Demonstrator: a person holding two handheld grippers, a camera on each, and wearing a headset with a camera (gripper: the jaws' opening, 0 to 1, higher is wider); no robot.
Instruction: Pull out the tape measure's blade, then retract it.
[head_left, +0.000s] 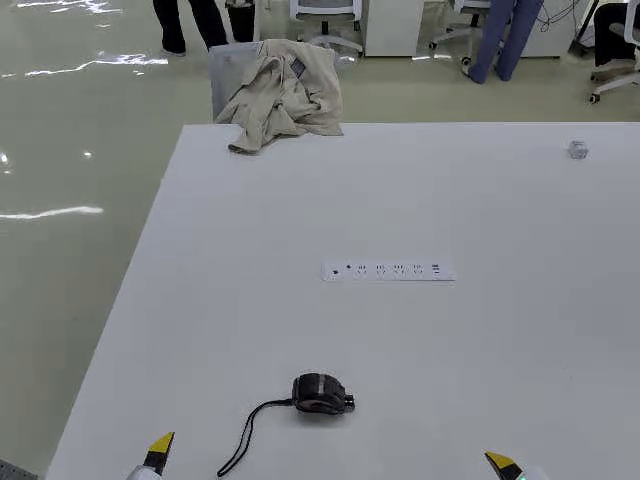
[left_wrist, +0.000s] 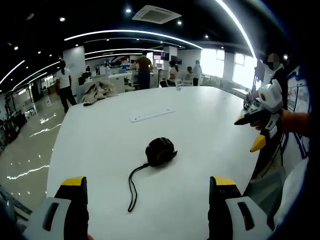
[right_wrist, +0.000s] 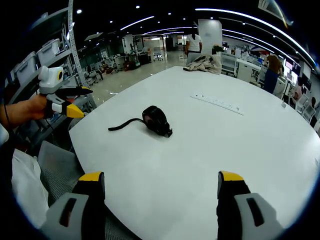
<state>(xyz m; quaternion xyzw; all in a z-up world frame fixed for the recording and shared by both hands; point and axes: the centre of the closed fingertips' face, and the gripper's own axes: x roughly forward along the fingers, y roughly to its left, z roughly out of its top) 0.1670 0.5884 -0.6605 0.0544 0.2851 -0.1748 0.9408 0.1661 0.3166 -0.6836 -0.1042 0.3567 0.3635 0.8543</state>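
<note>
The tape measure is a black case lying on the white table near its front edge, with the blade inside and a black wrist strap trailing to the left. One yellow fingertip of my left gripper shows at the bottom edge, left of the strap, and one fingertip of my right gripper far to the right. In the left gripper view, the left gripper is open, short of the tape measure. My right gripper is open too, well back from the tape measure.
A white power strip lies mid-table. A beige jacket hangs over a chair at the far edge. A small clear object sits at the far right. People stand beyond the table, and office chairs too.
</note>
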